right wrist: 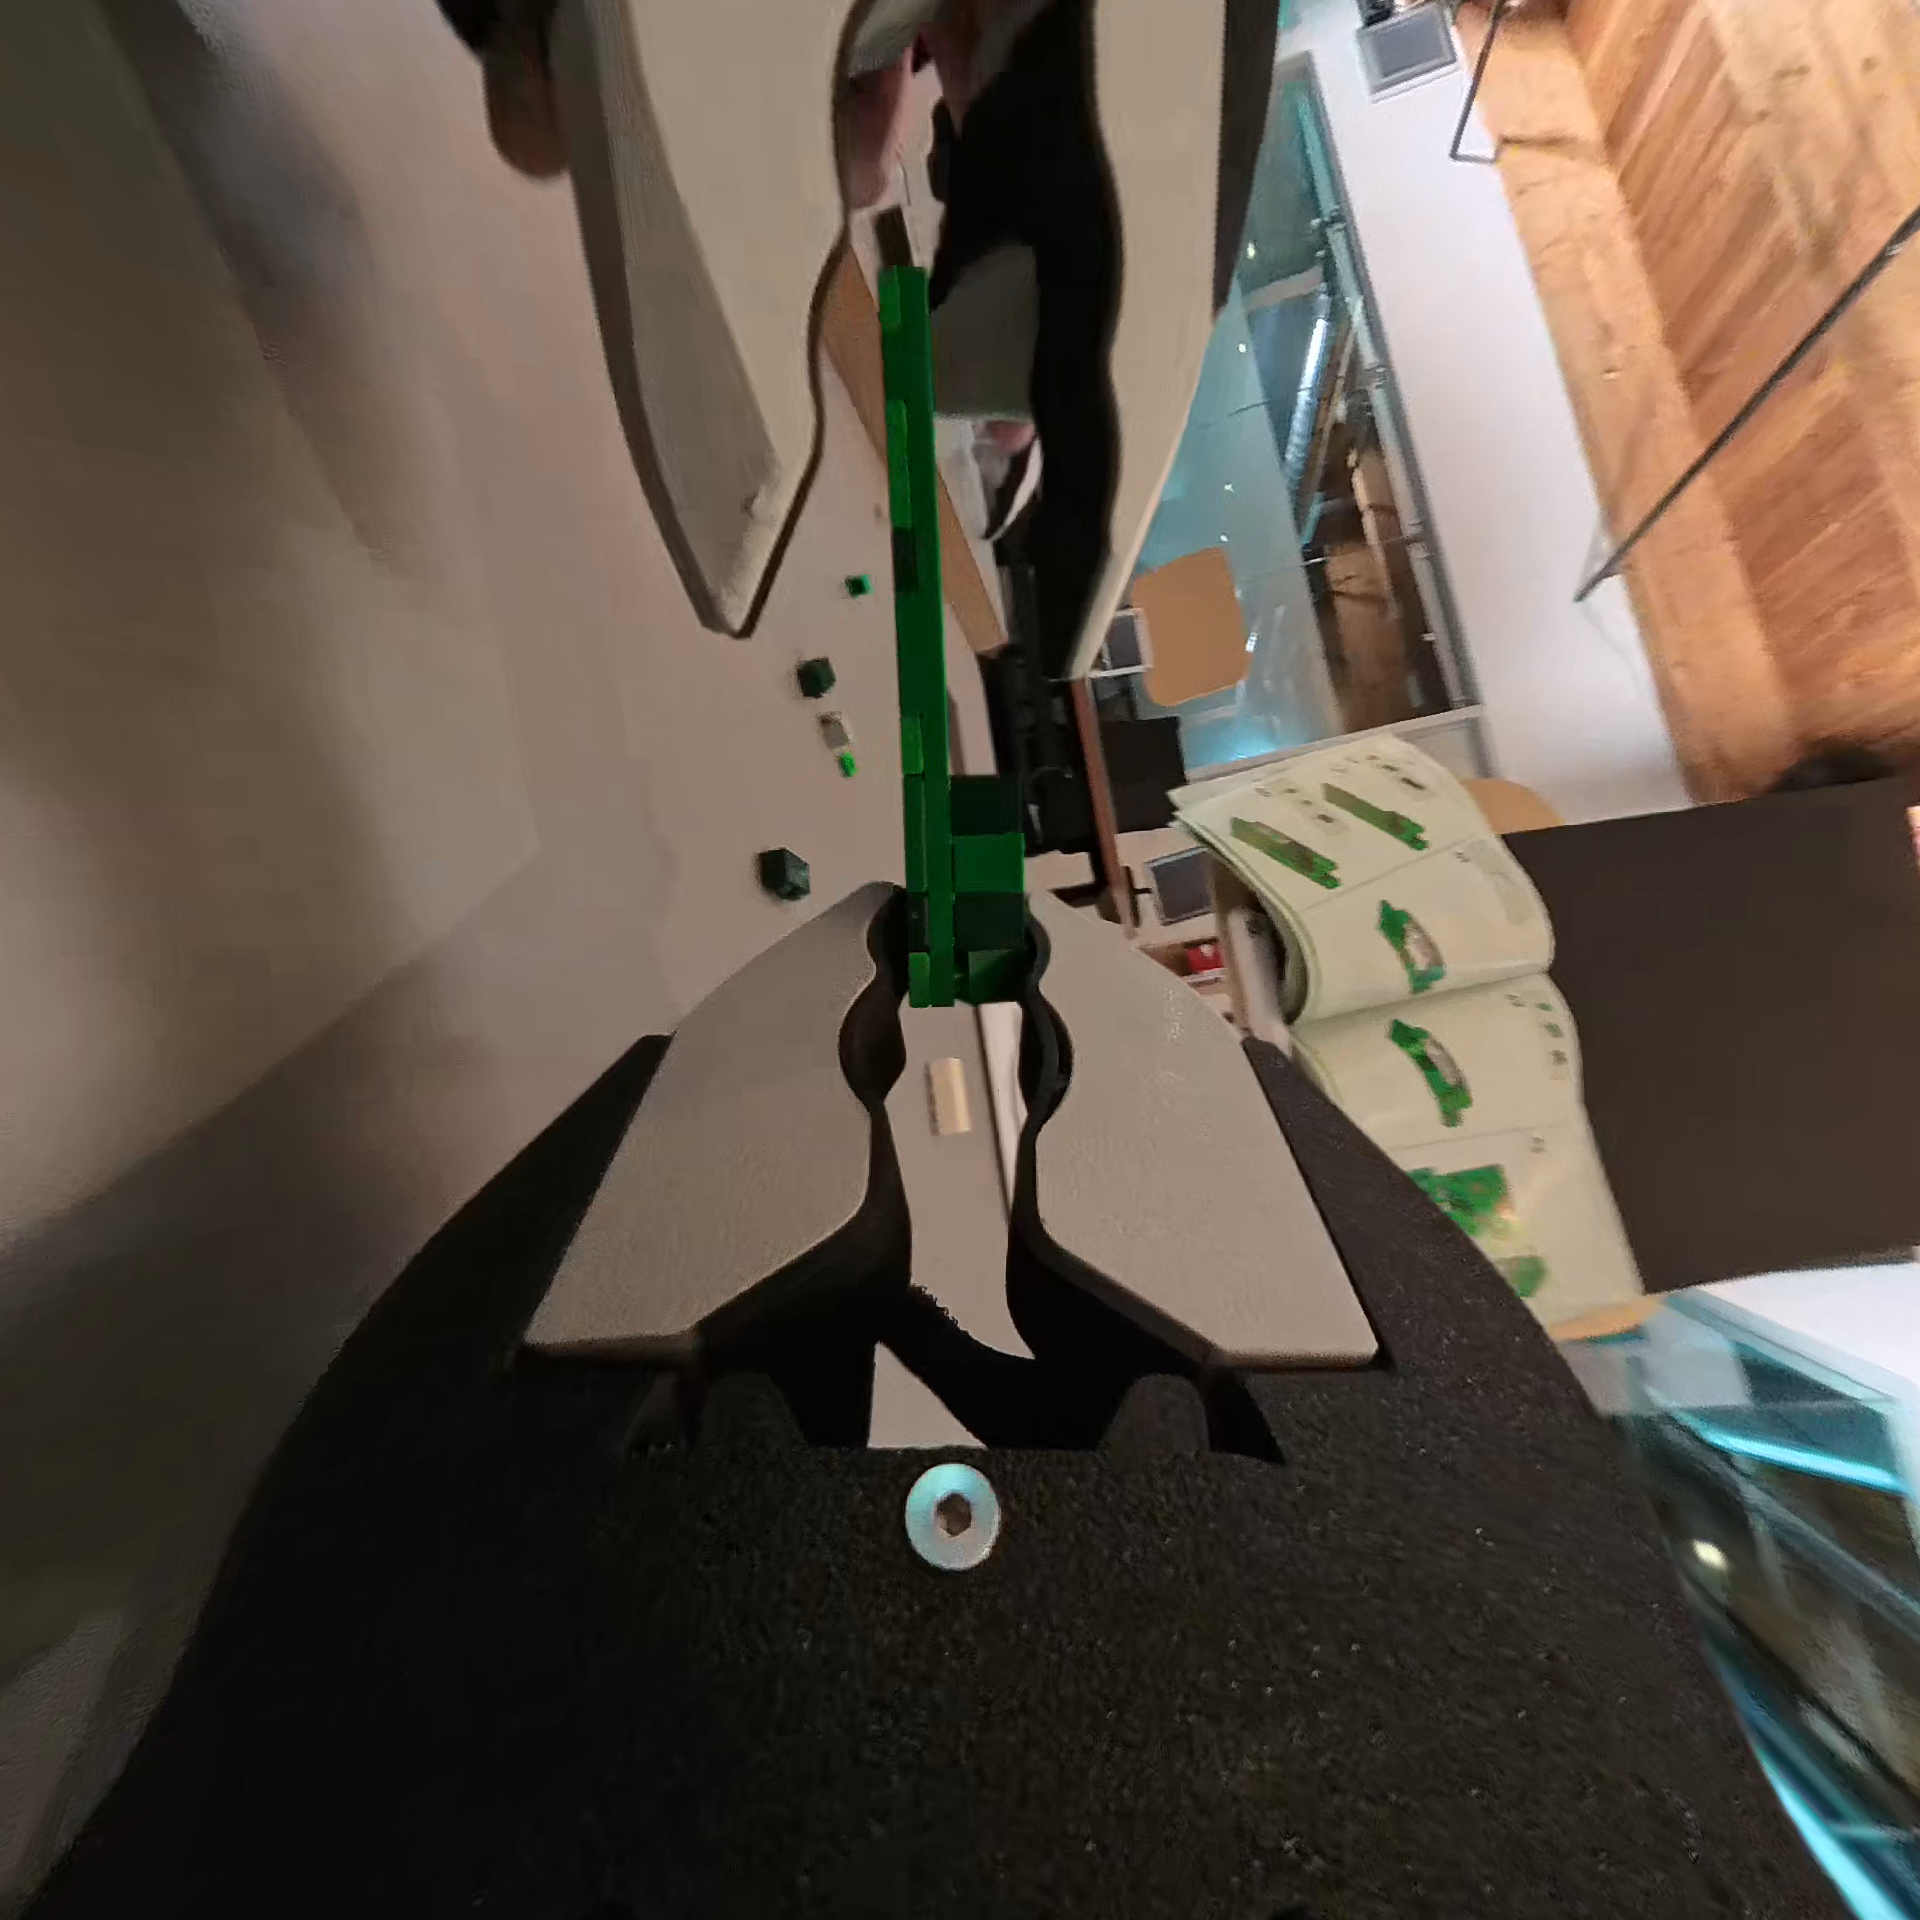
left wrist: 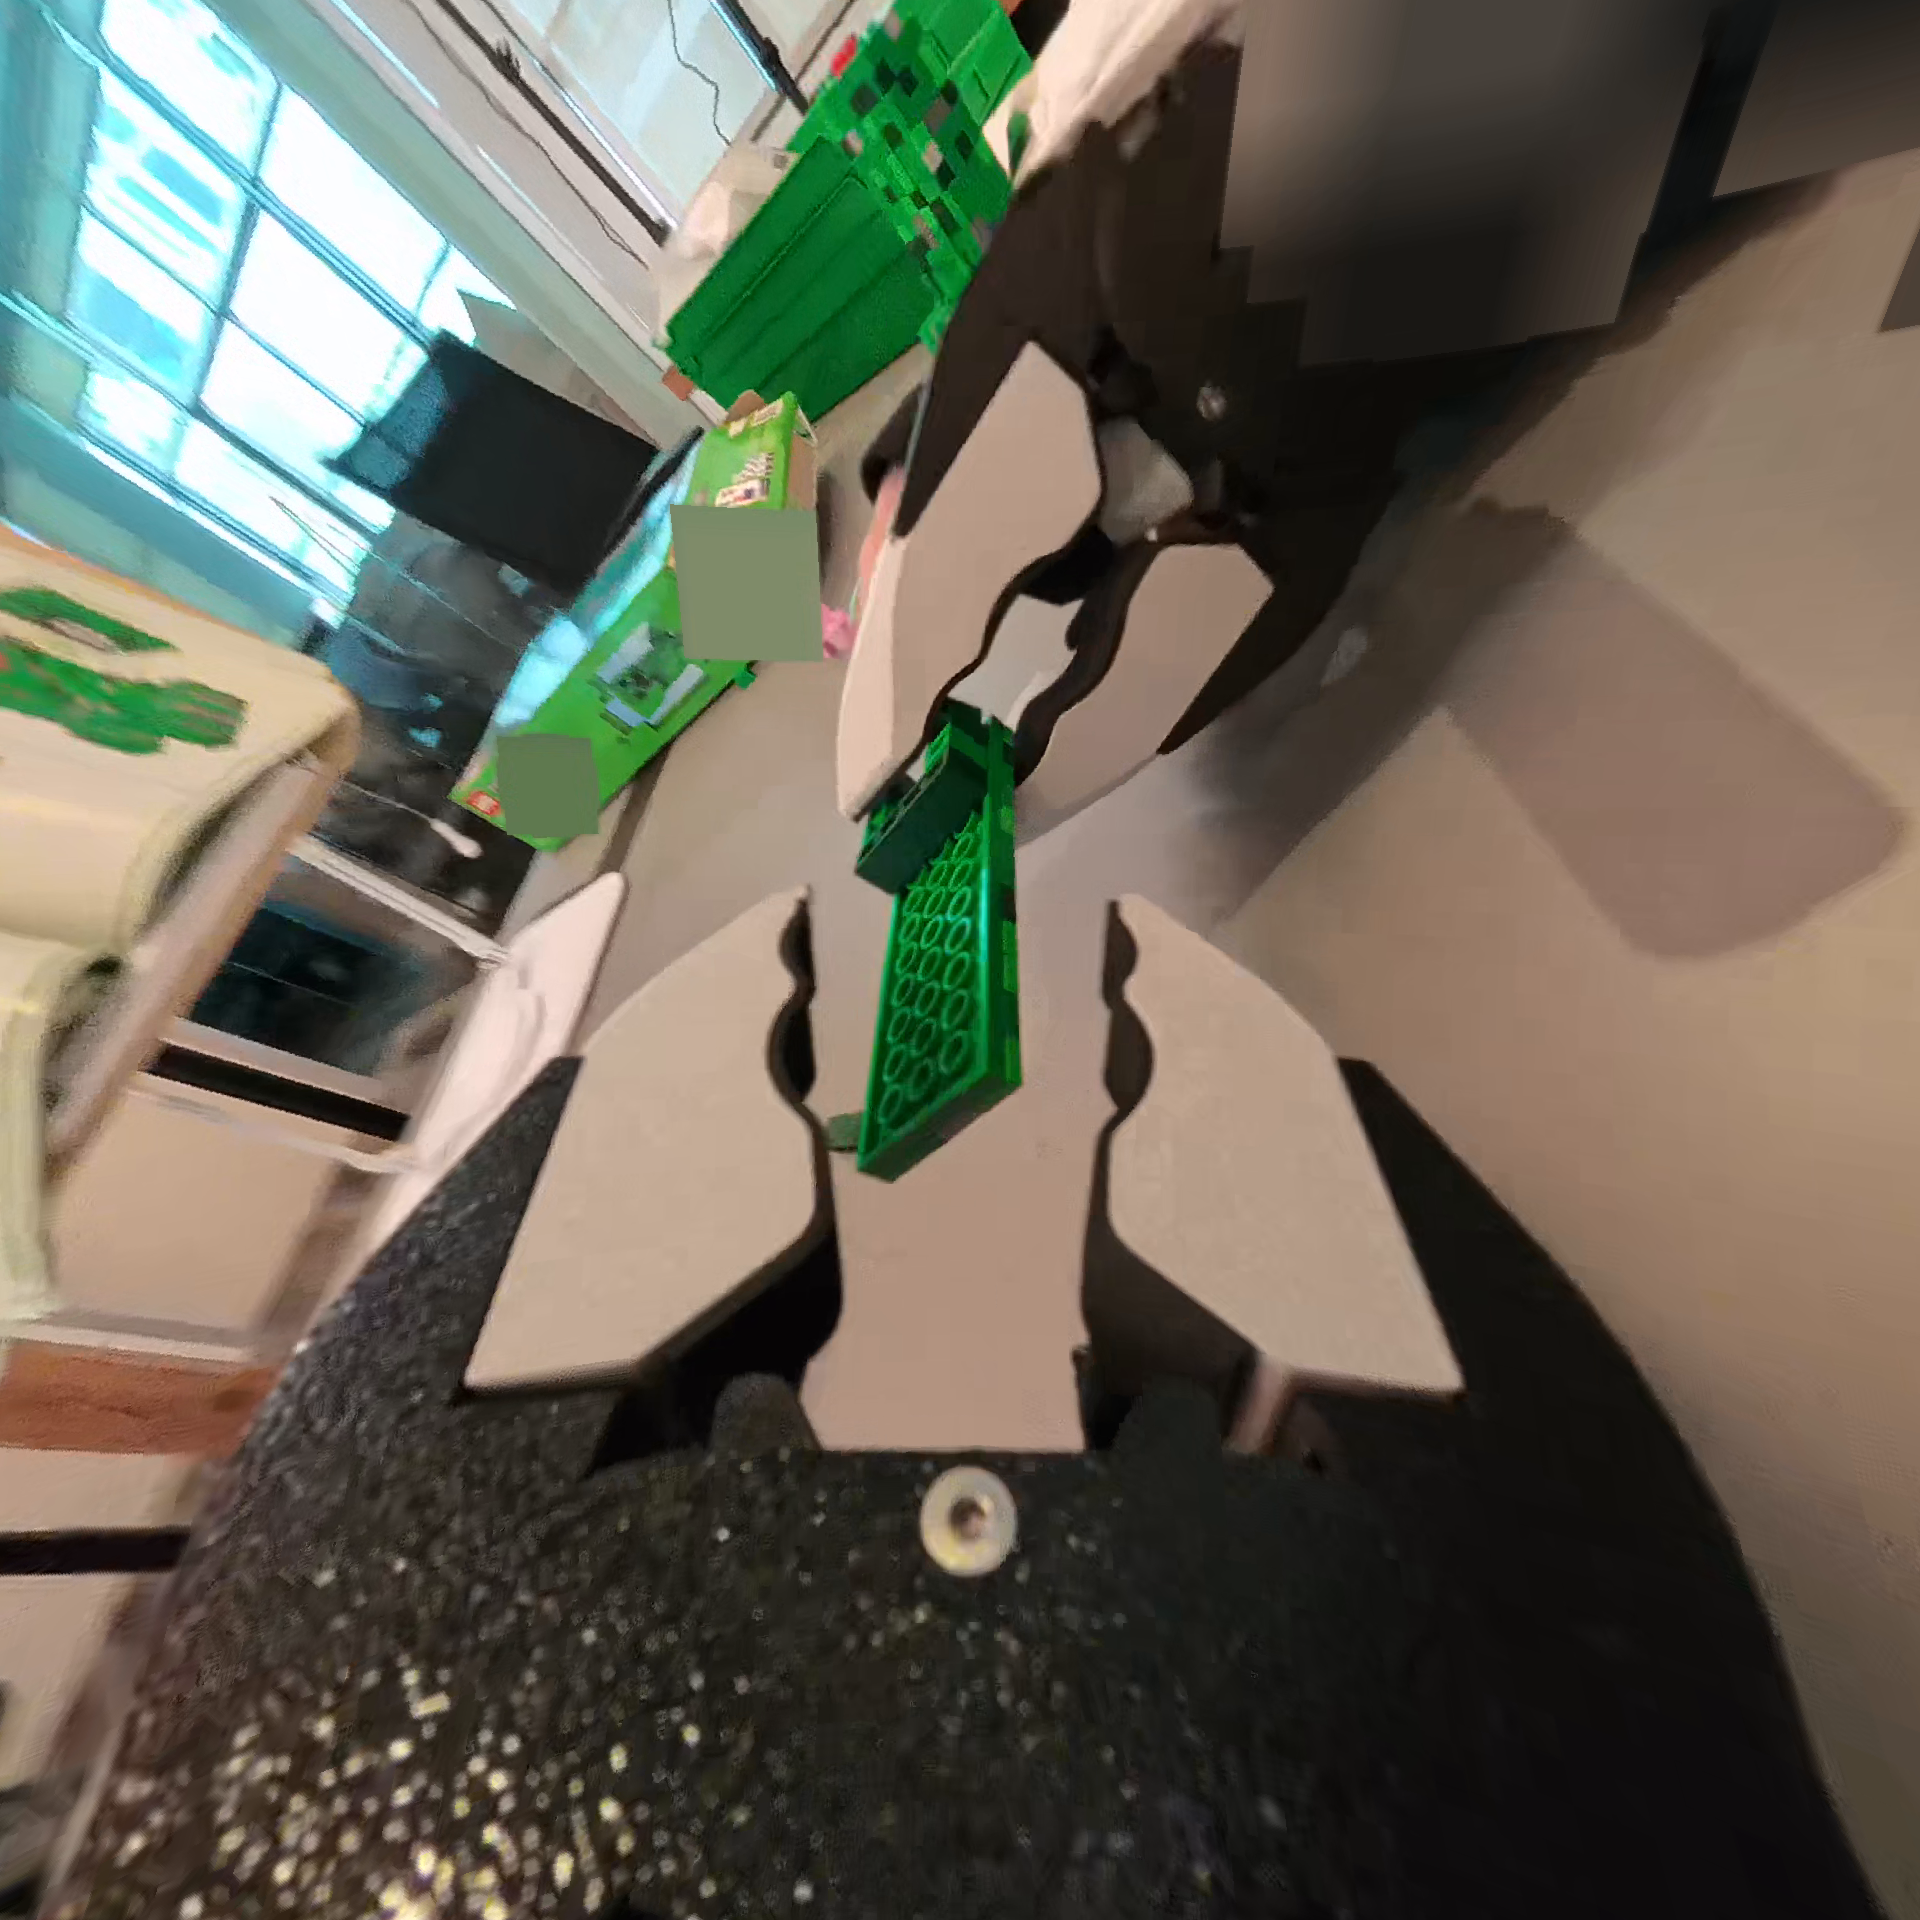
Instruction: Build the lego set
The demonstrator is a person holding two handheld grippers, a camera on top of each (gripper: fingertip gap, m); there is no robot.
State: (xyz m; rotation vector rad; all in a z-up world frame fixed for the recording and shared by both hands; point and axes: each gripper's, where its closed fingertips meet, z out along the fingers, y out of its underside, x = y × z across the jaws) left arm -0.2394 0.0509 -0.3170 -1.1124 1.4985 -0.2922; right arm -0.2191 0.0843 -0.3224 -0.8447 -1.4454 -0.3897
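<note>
A long green Lego plate (left wrist: 951,1018) with dark green bricks (left wrist: 914,831) on one end is held in the air above the table. My right gripper (right wrist: 961,925) is shut on its bricked end (right wrist: 987,852). The plate (right wrist: 920,623) runs edge-on away from the right wrist camera. My left gripper (left wrist: 958,912) is open, and the plate's free end lies between its fingers without touching them. In the left wrist view the right gripper (left wrist: 956,800) faces mine from above. In the right wrist view the left gripper's fingers (right wrist: 675,364) flank the plate's far end.
The pale table (left wrist: 1455,1039) lies below. Loose small green pieces (right wrist: 784,871) and a white piece (right wrist: 948,1091) lie on it. An open instruction booklet (right wrist: 1403,935) is at the right. A green Lego box (left wrist: 623,675) and a large green built model (left wrist: 831,281) stand beyond.
</note>
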